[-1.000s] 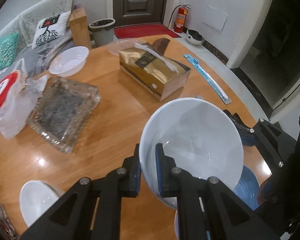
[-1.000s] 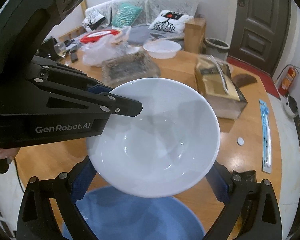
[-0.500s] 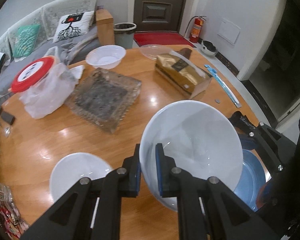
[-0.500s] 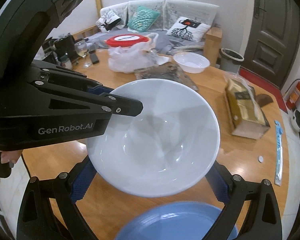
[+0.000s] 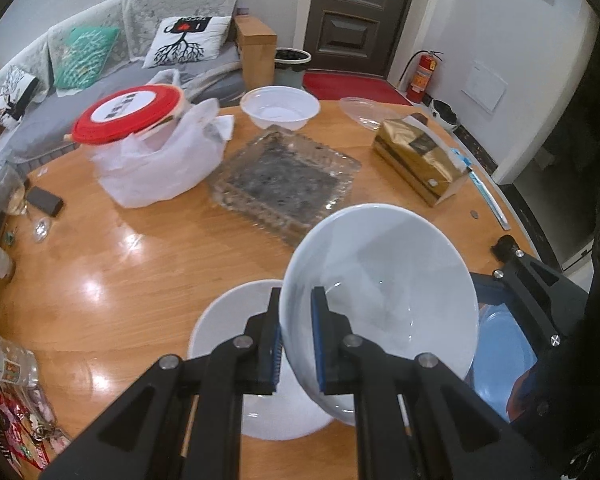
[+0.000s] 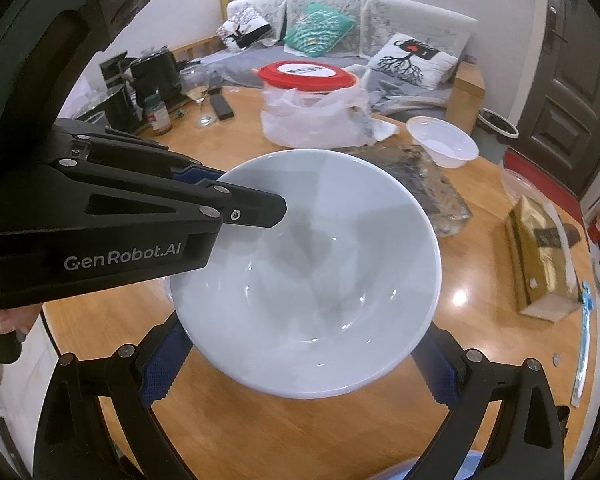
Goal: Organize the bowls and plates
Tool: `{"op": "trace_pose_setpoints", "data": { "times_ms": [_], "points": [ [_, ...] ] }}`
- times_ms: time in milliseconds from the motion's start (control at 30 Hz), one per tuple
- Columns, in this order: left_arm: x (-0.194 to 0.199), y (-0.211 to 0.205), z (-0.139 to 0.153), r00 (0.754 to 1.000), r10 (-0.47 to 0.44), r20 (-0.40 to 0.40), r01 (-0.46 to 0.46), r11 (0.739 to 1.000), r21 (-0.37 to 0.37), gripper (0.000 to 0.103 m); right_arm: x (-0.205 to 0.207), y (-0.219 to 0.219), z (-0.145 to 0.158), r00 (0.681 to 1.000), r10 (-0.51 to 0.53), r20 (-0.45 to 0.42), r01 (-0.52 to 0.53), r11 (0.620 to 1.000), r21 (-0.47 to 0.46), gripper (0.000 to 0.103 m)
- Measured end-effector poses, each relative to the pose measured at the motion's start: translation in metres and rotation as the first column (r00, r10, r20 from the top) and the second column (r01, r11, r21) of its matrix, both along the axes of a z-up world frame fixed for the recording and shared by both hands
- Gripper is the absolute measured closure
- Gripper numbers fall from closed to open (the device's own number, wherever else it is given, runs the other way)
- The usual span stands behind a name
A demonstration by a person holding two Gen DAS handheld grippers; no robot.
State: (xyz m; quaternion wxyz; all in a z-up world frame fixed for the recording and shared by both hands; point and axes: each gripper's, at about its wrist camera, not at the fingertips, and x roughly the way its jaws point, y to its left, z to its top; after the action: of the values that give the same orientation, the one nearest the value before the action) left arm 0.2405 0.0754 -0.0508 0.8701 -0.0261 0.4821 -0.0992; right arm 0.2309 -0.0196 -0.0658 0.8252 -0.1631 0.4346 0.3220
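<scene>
My left gripper [image 5: 296, 340] is shut on the rim of a large white bowl [image 5: 380, 304] and holds it tilted above the round wooden table [image 5: 140, 264]. A second white bowl [image 5: 228, 320] stands on the table just below and left of it. A blue plate [image 5: 504, 352] lies to the right, partly hidden. In the right wrist view the same held bowl [image 6: 312, 276] sits between the wide-open fingers of my right gripper [image 6: 300, 364], which do not visibly press it. The left gripper's fingers [image 6: 256, 208] clamp its left rim.
On the table are a cut-glass tray [image 5: 284, 180], a gold tissue box [image 5: 420, 160], a plastic bag under a red-lidded tub [image 5: 140, 140], a clear plastic bowl [image 5: 280, 110], a wine glass [image 6: 198, 96], a phone and a kettle. A sofa stands behind.
The held bowl and both grippers have swung left across the table. The second white bowl has come in under the held one, and the blue plate has slid out to the right.
</scene>
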Motion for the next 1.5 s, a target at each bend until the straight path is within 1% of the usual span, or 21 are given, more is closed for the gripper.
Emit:
{"op": "trace_pose_setpoints", "data": {
  "times_ms": [167,433,667,933,1333,1500],
  "points": [
    [-0.001,0.019,-0.006,1.000,0.012,-0.004,-0.012,1.000,-0.001,0.094,0.002,0.022,-0.006,1.000,0.022,-0.003,-0.022,1.000,-0.018,0.006],
    [0.000,0.031,-0.014,1.000,0.014,-0.017,-0.014,1.000,0.007,0.094,0.008,0.041,-0.017,0.999,0.036,-0.032,-0.037,0.999,-0.034,0.006],
    [0.002,0.041,-0.028,0.998,0.019,-0.055,-0.018,1.000,0.018,0.094,0.007,0.047,-0.021,0.998,0.053,-0.044,-0.055,0.997,-0.050,0.006],
    [0.000,0.043,-0.037,0.997,0.014,-0.071,-0.011,0.999,0.033,0.094,0.005,0.053,-0.031,0.995,0.061,-0.075,-0.066,0.995,-0.069,0.006],
    [0.001,0.045,-0.040,0.997,0.001,-0.081,0.000,1.000,0.021,0.094,0.004,0.054,-0.034,0.994,0.063,-0.090,-0.071,0.994,-0.083,0.006],
    [0.000,0.042,-0.040,0.997,-0.005,-0.082,0.008,0.999,0.042,0.094,0.004,0.054,-0.034,0.994,0.066,-0.092,-0.074,0.993,-0.087,0.006]
  ]
}}
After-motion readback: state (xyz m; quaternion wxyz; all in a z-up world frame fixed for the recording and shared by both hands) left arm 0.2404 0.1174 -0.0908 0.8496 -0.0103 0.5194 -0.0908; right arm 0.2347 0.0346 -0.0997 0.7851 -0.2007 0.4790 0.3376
